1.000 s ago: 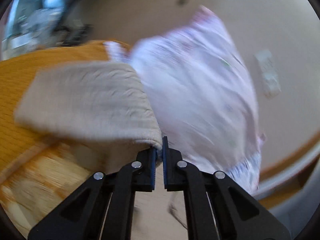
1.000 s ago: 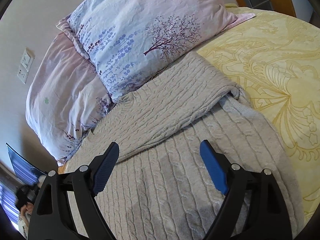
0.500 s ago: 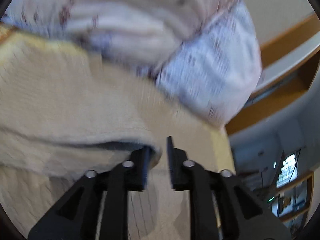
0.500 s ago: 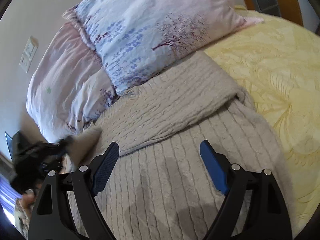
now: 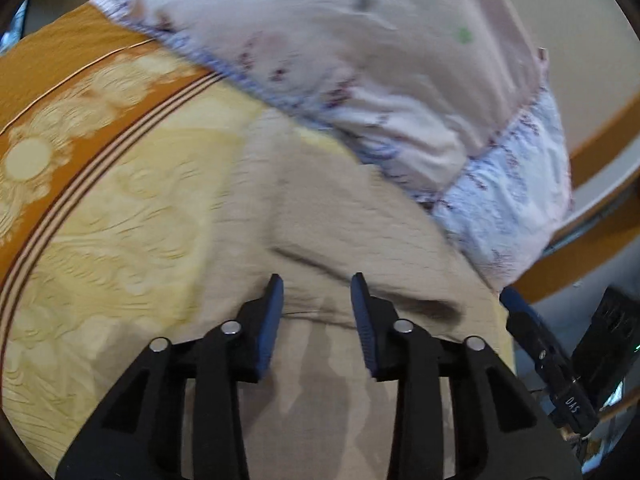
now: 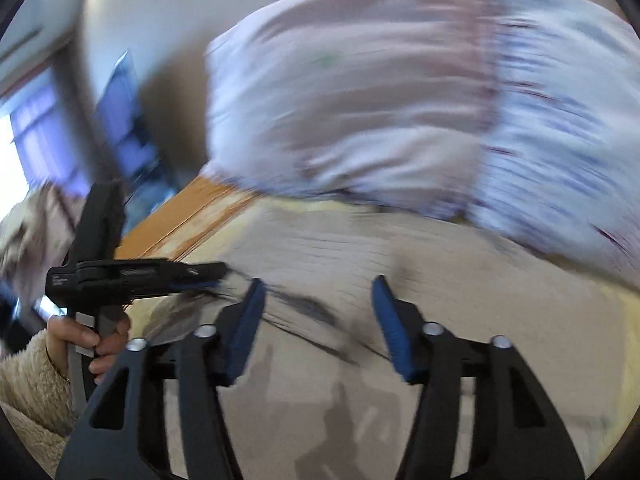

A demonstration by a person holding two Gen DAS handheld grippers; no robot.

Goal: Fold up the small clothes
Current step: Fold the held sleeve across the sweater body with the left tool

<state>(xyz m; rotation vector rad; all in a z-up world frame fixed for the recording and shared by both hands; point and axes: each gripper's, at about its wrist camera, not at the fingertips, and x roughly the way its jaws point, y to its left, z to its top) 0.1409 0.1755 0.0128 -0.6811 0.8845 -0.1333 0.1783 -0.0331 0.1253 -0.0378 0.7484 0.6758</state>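
Beige knit sweater [image 5: 320, 216] lay folded on the yellow bedspread [image 5: 120, 216], pillows [image 5: 360, 60] at twelve o'clock. My left claw [image 5: 316, 296] pointed down over its folded edge, jaws narrow and opening, nothing pinched between them. My right claw [image 6: 318, 304] angled down over the knit, jaws closing, still apart and empty. At nine o'clock my left hand [image 6: 92, 340] gripped its handle.
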